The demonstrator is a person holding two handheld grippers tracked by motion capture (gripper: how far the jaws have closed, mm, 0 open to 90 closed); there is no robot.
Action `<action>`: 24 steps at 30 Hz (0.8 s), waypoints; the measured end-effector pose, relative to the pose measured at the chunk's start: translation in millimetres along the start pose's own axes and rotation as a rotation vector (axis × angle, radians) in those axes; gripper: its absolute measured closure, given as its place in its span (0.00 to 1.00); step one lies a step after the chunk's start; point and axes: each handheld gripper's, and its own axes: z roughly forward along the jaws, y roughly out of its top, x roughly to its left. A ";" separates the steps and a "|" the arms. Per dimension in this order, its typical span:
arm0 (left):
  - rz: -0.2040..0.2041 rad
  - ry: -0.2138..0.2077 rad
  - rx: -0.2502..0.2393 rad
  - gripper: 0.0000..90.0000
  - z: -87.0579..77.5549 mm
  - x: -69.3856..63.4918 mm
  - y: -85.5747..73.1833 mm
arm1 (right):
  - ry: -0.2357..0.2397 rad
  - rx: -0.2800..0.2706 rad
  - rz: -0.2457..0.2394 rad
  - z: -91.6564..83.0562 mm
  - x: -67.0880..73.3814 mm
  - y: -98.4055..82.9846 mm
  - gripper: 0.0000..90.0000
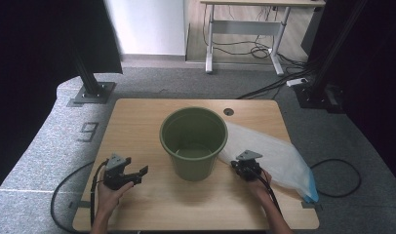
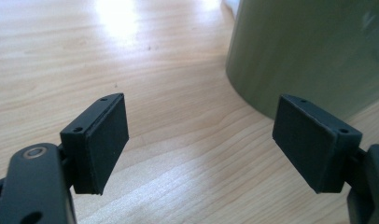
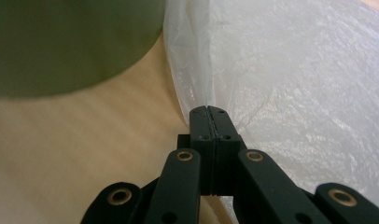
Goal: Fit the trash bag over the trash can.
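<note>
Grey carpet, cables and a desk frame lie beyond a pale wooden table (image 1: pixel 137 122). On it, at the centre, stands a green bucket (image 1: pixel 193 141), upright and, as far as the high view shows, holding nothing. To its right a thin translucent plastic bag (image 1: pixel 279 156) lies flat, its near-left edge just beside the bucket's base.

At that edge the right gripper (image 3: pixel 210 112) has its jaws pressed together; the right gripper view puts the tips at the film's border, and they look to be pinching it, though how much film is caught I cannot tell. The left gripper (image 2: pixel 201 140) hovers left of the bucket, jaws spread wide with only bare wood between them.

By my judgement the bag is very light, limp and slippery, so it will sag and cling; an edge or corner is the best hold. The bucket looks stiff and light, best gripped at its rim.
</note>
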 end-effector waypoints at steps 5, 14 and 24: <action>-0.010 -0.007 0.008 0.20 0.6 0.7 -2.1 | 0.033 0.002 0.002 -13.4 0.6 -11.0 0.93; -0.009 -0.004 0.027 0.20 5.3 2.7 -4.0 | 0.075 -0.024 0.028 14.5 -4.1 23.7 0.37; -0.015 -0.001 0.022 0.20 4.2 8.4 -4.7 | 0.047 0.012 -0.033 33.1 5.0 30.8 0.63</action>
